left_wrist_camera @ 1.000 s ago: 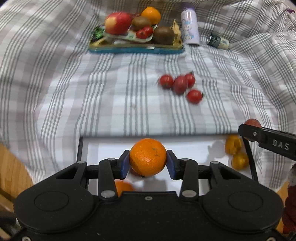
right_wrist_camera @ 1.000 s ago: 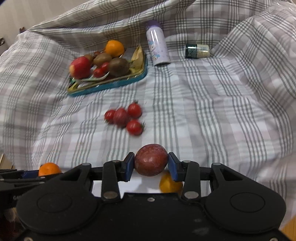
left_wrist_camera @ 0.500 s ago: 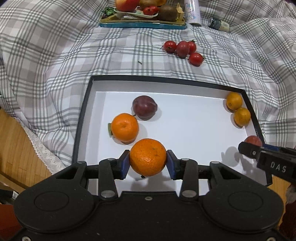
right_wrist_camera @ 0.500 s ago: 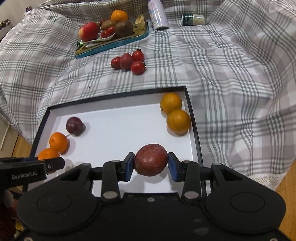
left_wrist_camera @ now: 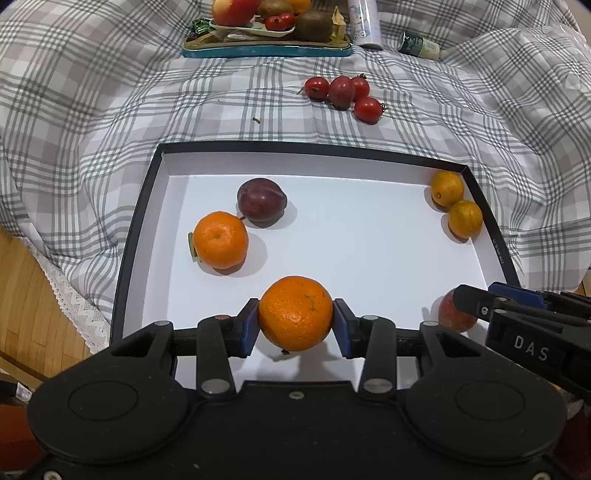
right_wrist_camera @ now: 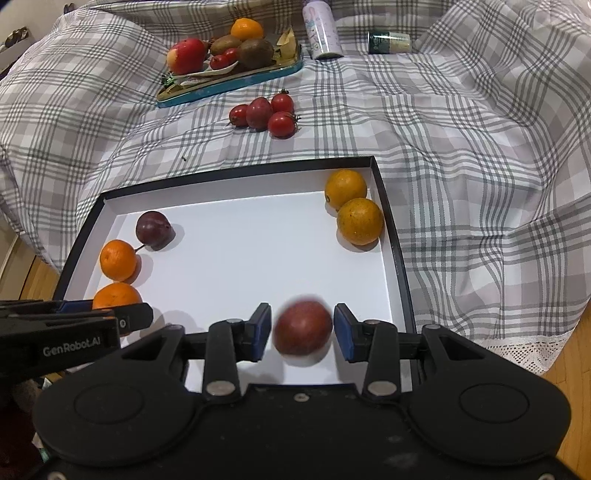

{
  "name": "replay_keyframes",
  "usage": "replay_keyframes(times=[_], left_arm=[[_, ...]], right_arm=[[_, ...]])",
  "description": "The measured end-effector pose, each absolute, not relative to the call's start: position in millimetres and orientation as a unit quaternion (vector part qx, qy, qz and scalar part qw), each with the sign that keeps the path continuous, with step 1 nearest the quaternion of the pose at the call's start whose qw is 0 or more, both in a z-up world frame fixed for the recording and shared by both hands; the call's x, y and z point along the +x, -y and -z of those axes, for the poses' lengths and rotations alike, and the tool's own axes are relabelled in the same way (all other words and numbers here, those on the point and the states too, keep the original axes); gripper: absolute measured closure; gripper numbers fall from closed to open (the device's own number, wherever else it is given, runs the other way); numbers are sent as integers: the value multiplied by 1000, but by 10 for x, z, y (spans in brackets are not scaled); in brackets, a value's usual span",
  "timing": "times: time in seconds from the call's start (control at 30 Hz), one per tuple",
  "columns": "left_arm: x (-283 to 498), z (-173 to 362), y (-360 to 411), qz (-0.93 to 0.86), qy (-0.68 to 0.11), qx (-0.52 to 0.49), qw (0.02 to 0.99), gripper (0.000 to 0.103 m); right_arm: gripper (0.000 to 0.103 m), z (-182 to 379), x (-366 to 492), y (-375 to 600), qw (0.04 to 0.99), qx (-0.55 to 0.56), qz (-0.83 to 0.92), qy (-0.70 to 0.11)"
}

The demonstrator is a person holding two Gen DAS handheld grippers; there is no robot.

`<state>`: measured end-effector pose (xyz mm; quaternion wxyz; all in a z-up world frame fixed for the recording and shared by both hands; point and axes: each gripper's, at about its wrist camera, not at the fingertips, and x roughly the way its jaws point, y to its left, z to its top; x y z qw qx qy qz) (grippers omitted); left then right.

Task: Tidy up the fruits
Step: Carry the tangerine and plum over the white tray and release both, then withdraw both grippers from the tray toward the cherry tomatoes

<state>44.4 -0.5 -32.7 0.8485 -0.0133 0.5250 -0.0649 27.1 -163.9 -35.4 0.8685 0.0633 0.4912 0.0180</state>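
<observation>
My left gripper (left_wrist_camera: 295, 328) is shut on an orange (left_wrist_camera: 295, 313) over the near part of the black-rimmed white tray (left_wrist_camera: 325, 153). My right gripper (right_wrist_camera: 301, 332) is open; a dark red fruit (right_wrist_camera: 303, 328), blurred, sits between its pads without touching them, over the tray's (right_wrist_camera: 236, 168) near right part. In the tray lie another orange (left_wrist_camera: 220, 239), a dark plum (left_wrist_camera: 261, 201) and two yellow-orange citrus fruits (left_wrist_camera: 456, 206). The red fruit (left_wrist_camera: 452, 314) also shows in the left wrist view.
Several cherry tomatoes (left_wrist_camera: 345, 94) lie on the checked cloth beyond the tray. A blue dish (left_wrist_camera: 266, 50) with an apple, kiwis and an orange stands at the back, with a can (right_wrist_camera: 319, 31) and a small jar (right_wrist_camera: 388, 41) beside it. Wooden floor shows at both sides.
Both grippers pulled back and up from the cloth until the tray came under them. The right gripper has now opened and let go of the dark red fruit. The left still holds the orange.
</observation>
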Motion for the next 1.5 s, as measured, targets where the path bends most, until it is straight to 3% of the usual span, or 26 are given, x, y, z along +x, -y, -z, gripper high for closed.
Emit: replay_keyframes(times=[1.5], left_arm=[[443,247,-99,32,-522,-6,852,53]], right_arm=[[63,333,324,1638,865,58,-24,-498]])
